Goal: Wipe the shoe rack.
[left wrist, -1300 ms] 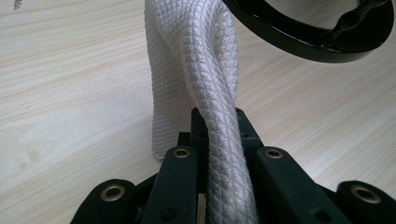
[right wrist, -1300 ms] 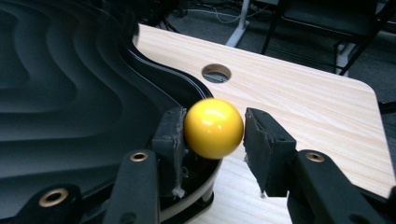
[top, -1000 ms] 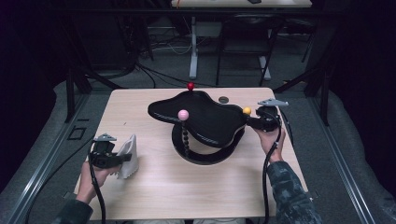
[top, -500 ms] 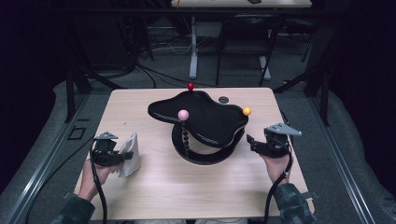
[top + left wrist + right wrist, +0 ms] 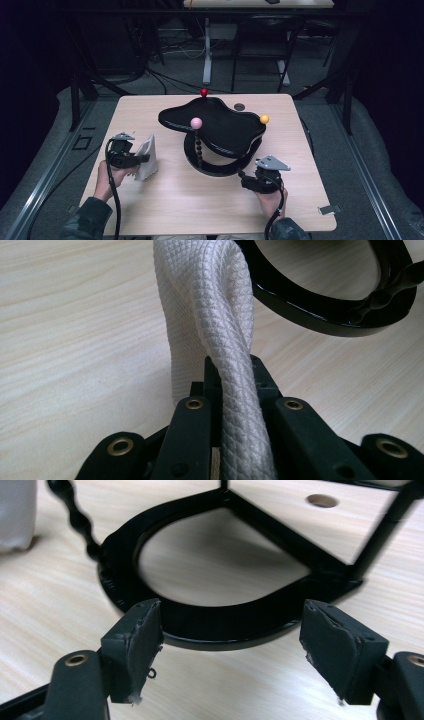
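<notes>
Resting low by the stand's base (image 5: 220, 167), right tool (image 5: 230, 652) wide; left tool (image 5: 142, 159) clamping cloth (image 5: 148, 156)

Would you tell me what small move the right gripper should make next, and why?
Probably ease the right gripper forward onto the black base ring: its jaws stand open just short of it, while the left gripper already holds the white cloth.

This looks like a lab or test room. A light wooden table (image 5: 210, 210) stands on grey carpet (image 5: 380, 165), lit against dark surroundings. Metal rails (image 5: 372, 170) run along the floor on both sides, cables (image 5: 170, 82) lie loose behind, and 1 more desk (image 5: 260, 4) stands at the back.
</notes>
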{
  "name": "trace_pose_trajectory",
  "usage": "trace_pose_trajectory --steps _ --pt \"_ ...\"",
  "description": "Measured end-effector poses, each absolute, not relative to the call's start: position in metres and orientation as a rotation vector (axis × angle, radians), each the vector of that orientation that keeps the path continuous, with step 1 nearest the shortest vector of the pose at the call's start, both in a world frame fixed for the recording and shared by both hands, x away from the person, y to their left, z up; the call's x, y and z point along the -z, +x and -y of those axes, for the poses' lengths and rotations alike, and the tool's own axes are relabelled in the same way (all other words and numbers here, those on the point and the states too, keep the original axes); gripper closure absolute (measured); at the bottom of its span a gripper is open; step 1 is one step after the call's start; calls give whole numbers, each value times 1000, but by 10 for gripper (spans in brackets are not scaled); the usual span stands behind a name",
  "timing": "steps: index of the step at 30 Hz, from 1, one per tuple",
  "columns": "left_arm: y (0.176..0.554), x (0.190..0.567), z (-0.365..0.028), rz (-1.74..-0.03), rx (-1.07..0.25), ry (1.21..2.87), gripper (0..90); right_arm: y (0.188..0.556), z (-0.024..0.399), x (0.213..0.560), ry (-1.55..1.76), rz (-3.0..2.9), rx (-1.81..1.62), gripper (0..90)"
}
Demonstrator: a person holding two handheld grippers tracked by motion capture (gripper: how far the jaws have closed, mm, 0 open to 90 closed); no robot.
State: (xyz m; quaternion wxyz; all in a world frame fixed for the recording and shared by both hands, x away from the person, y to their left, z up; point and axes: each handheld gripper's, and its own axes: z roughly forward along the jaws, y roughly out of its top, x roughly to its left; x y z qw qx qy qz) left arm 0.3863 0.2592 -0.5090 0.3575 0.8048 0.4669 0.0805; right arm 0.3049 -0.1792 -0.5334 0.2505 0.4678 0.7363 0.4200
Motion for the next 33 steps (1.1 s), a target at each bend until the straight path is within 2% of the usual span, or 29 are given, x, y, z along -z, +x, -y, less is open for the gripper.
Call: trace_pose_trajectory --steps 11,21,27,30,31,33 --pt "387 511 -264 -1221 -204 2066 827 318 114 560 1166 -2129 -1103 258" --pt "386 511 -266 -1221 -203 2065 827 338 72 565 1110 -2166 -1107 326" --pt "386 511 -267 -1222 -200 2060 827 351 51 559 1066 -2157 -1144 444" --pt "385 511 -267 -1223 -200 2058 828 354 40 553 1053 -2129 -1078 545" --pt "385 511 -268 -1224 -203 2058 827 356 39 553 1024 -2140 -1132 612" --pt "385 512 -269 -1229 -198 2058 827 356 38 550 1035 -2120 -1101 683"
